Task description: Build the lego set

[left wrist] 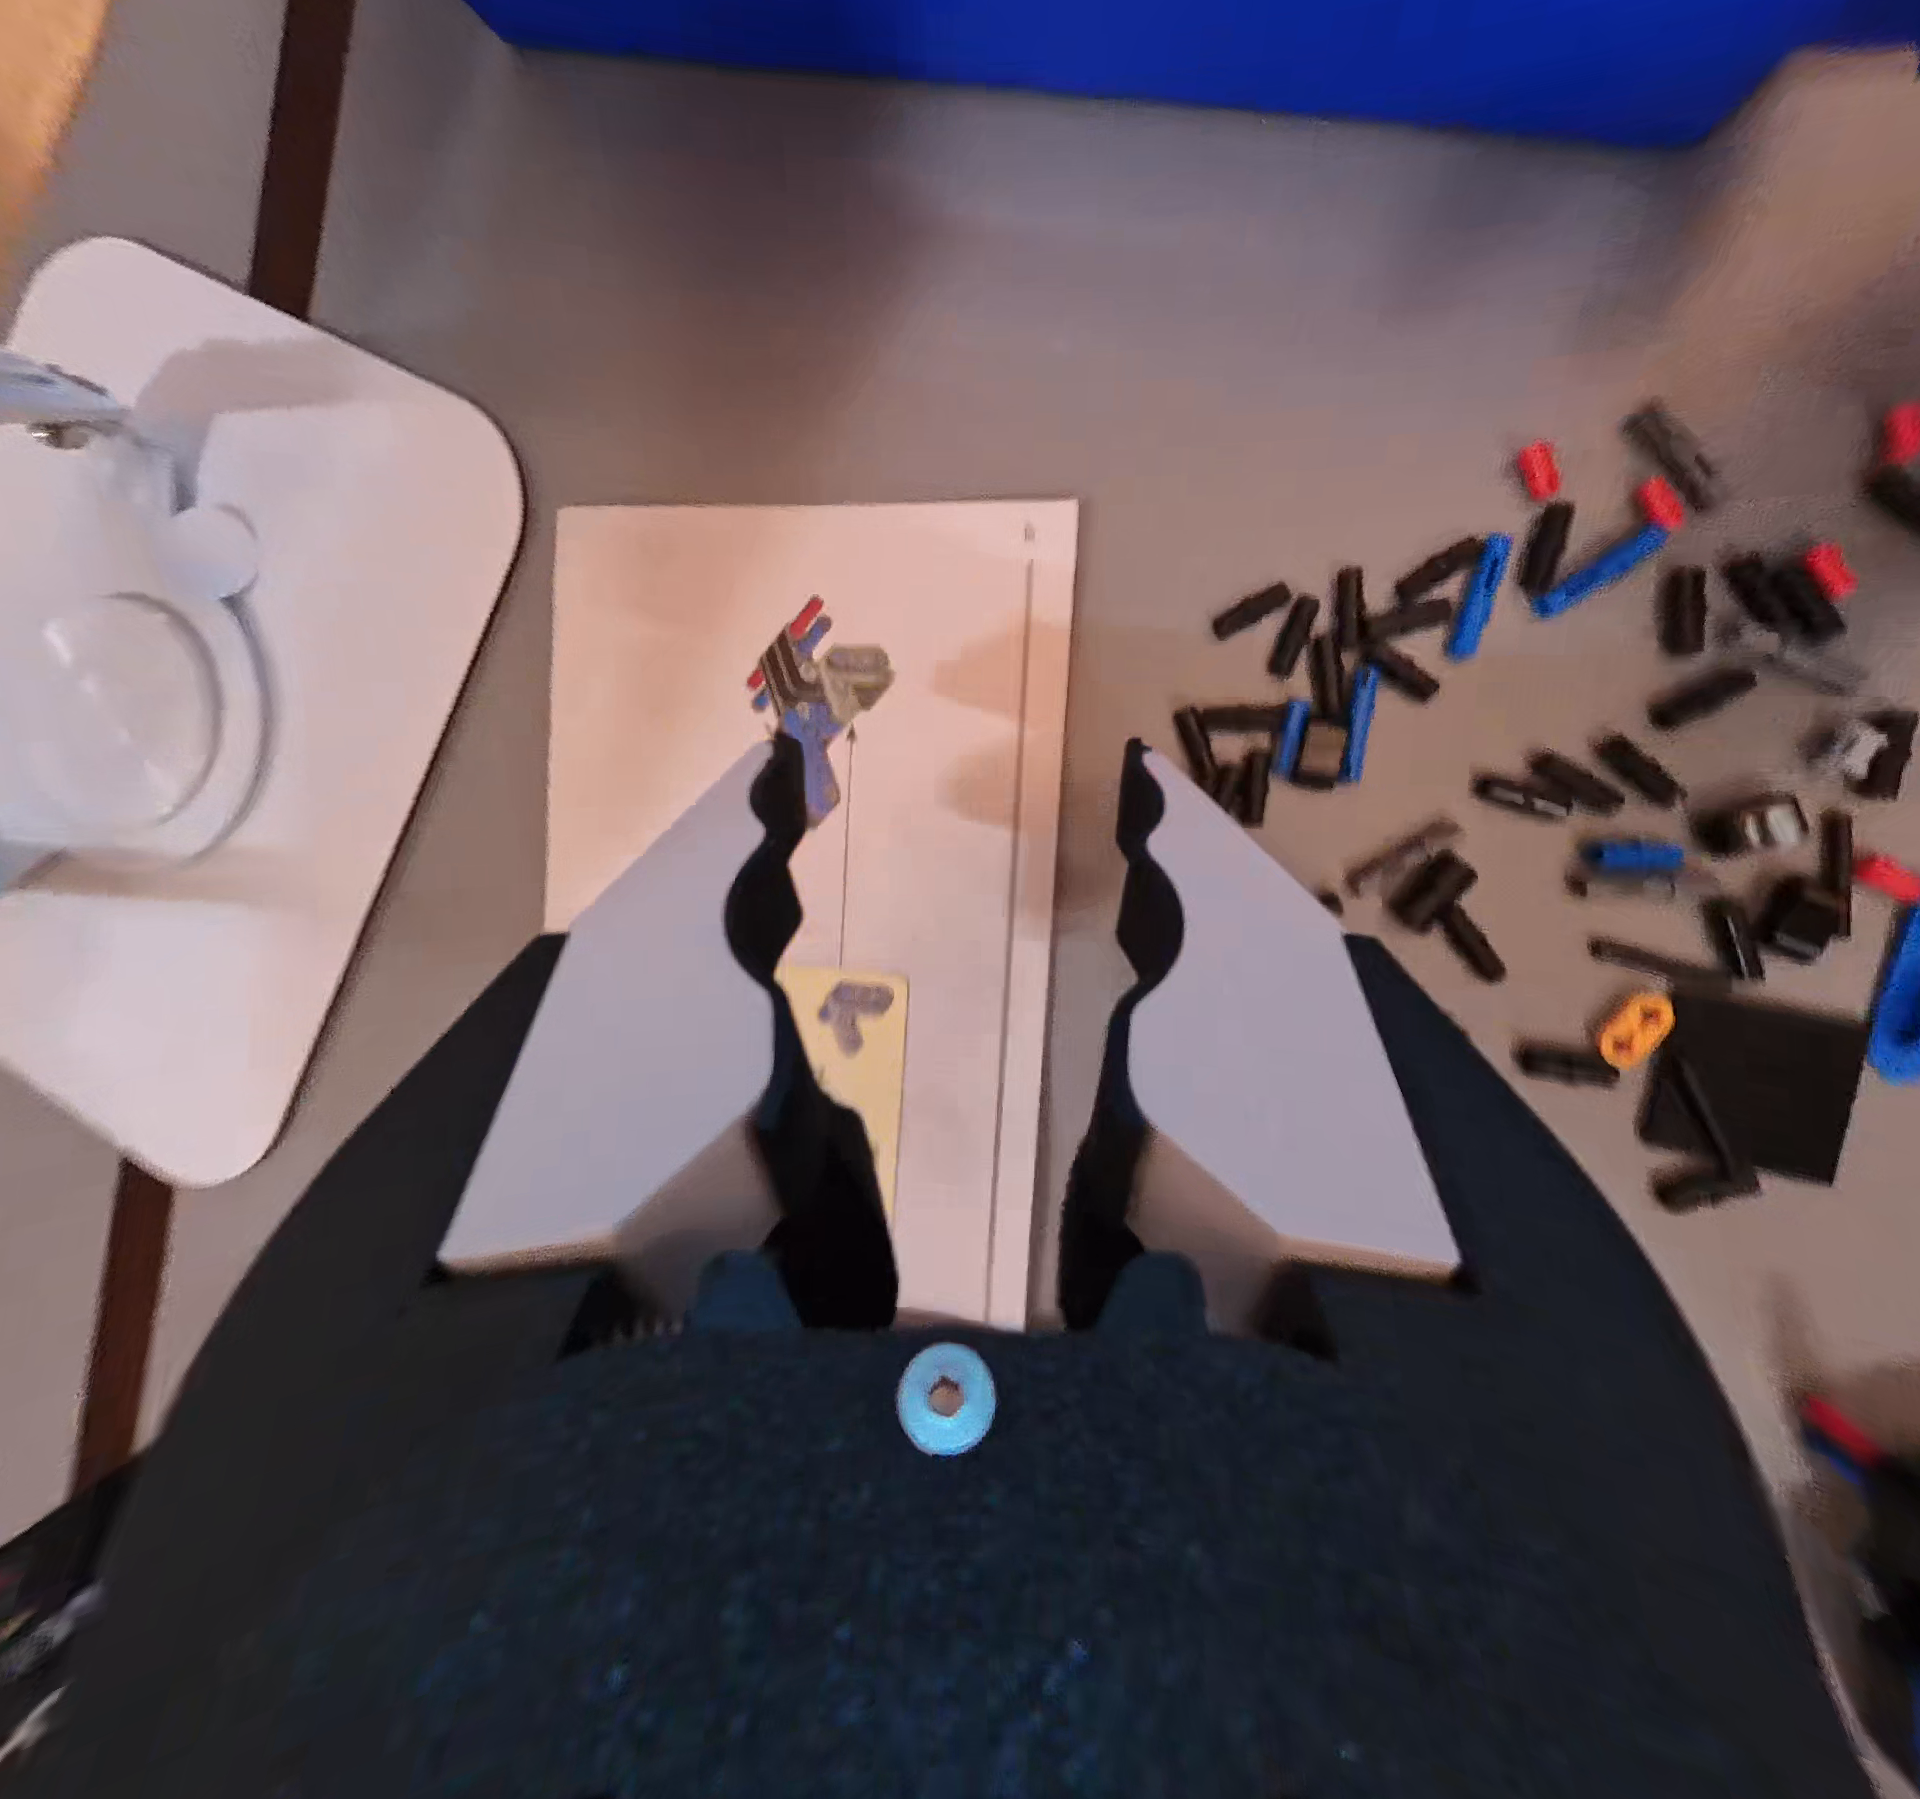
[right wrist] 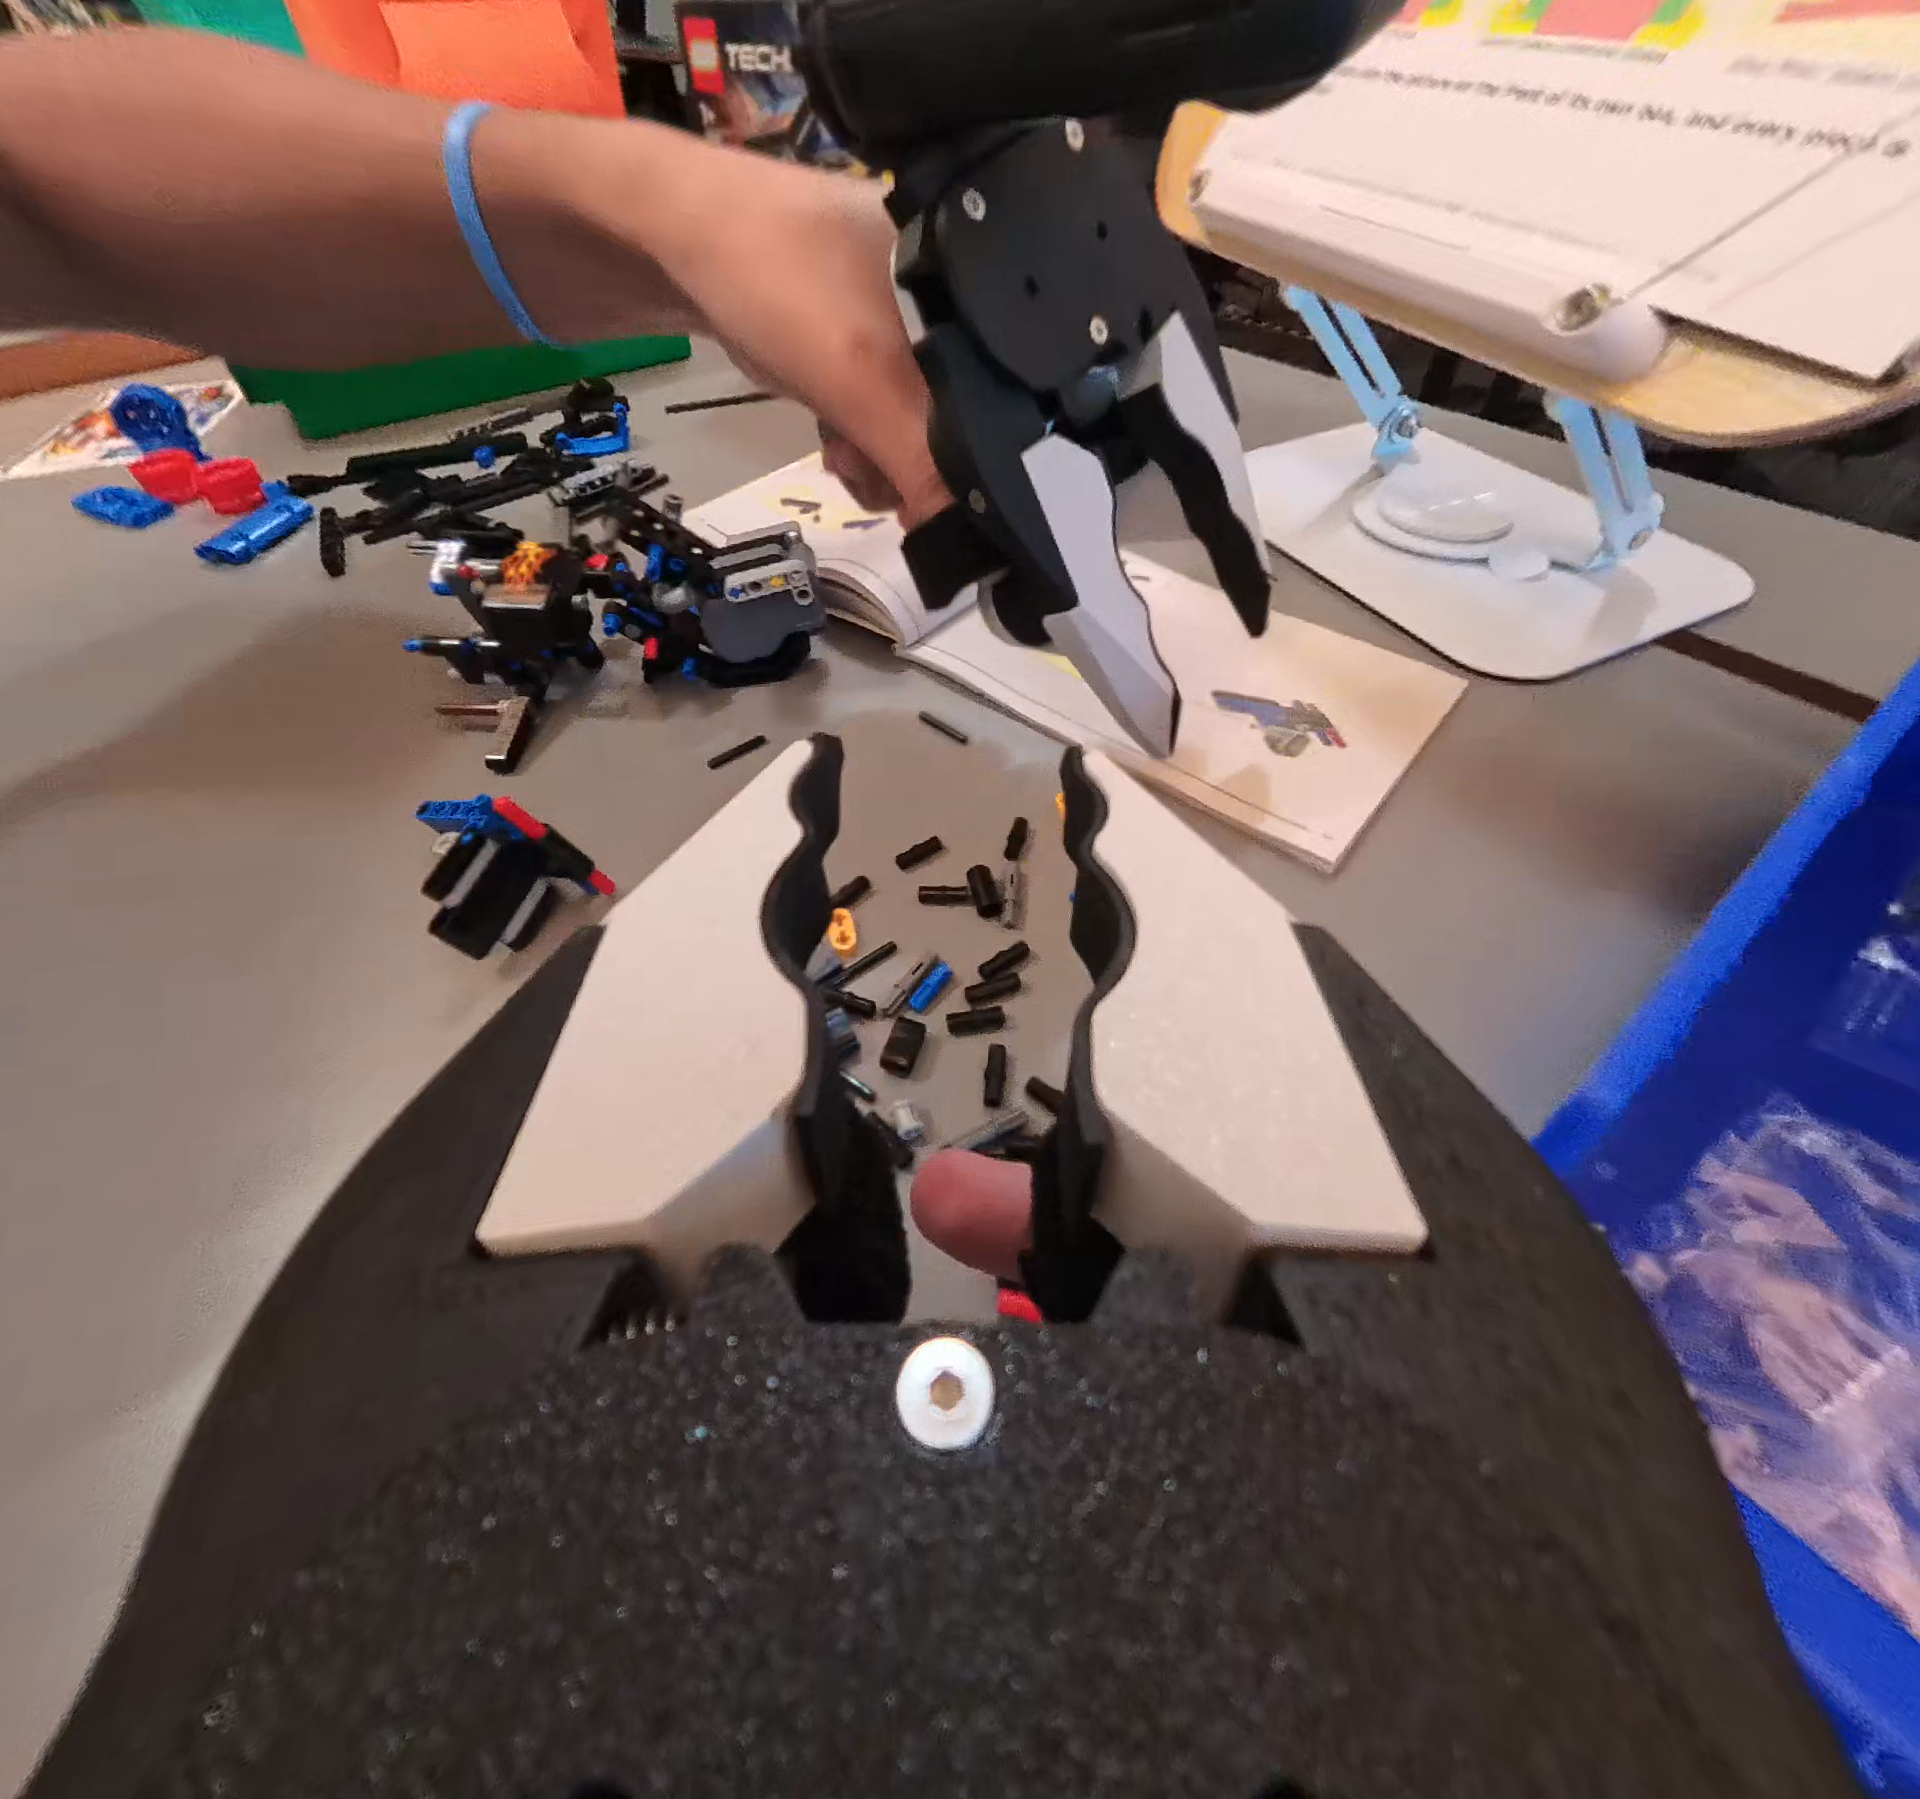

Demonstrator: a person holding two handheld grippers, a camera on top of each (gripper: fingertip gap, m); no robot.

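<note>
Lego pieces: a half-built black model (right wrist: 623, 596) lies on the gray table (right wrist: 208, 918), long axis running left to right. Right of it, the left gripper (right wrist: 1210, 679) hangs open, empty, over the open booklet (right wrist: 1351, 762). Nearer, the right gripper (right wrist: 940, 762) gapes empty over scattered black pins (right wrist: 977, 1011).

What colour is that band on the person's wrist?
Light blue. The wristband shows best in the right wrist view.

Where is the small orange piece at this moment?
In the left wrist view the small orange piece lies on the grey table, right of the open booklet, at the near edge of the loose pile beside a flat black plate.
</note>
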